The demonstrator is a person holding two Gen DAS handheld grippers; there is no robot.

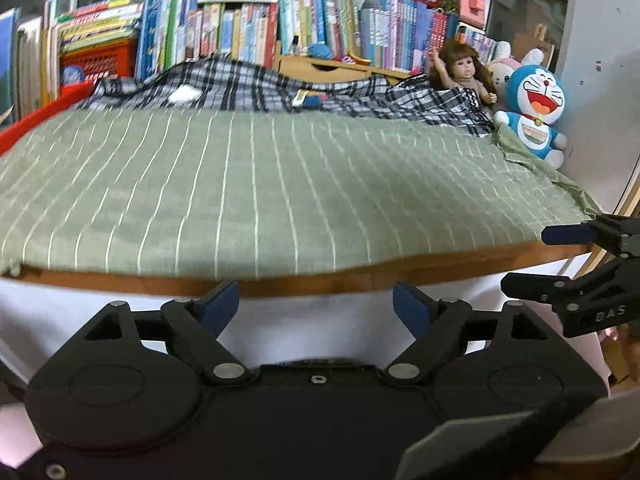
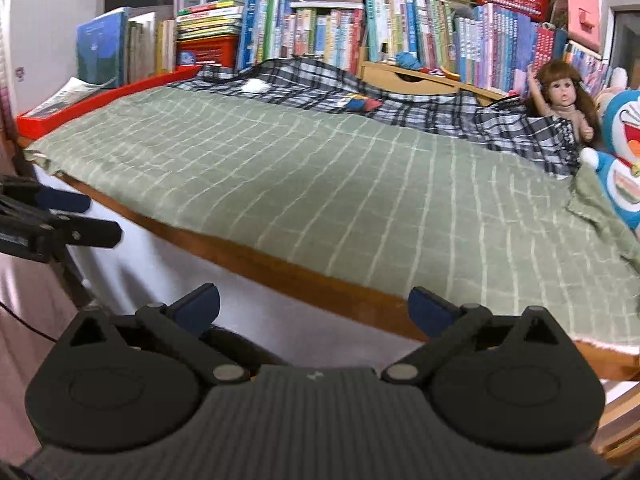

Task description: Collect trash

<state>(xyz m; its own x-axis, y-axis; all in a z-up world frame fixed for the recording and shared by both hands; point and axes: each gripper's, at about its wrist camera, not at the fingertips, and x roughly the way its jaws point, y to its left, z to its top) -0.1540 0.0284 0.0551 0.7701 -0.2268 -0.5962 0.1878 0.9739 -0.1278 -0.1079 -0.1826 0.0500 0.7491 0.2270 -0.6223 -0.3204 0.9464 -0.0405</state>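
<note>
A crumpled white tissue (image 1: 184,94) (image 2: 256,86) lies on the black-and-white plaid blanket (image 1: 248,84) (image 2: 420,112) at the far side of the bed. A small colourful wrapper (image 1: 308,99) (image 2: 360,104) rests on the same blanket, to the right of the tissue. My left gripper (image 1: 316,304) (image 2: 96,220) hovers open and empty just short of the bed's near edge. My right gripper (image 2: 316,306) (image 1: 540,260) is open and empty too, level with the left one and to its right. Both pieces of trash are far ahead of the fingers.
A green striped sheet (image 1: 260,184) covers the bed, which has a wooden front edge (image 1: 320,280). A doll (image 1: 464,68) and a blue plush toy (image 1: 536,112) sit at the far right. Books (image 1: 312,20) line the back, and a red tray (image 2: 104,100) sits at the left.
</note>
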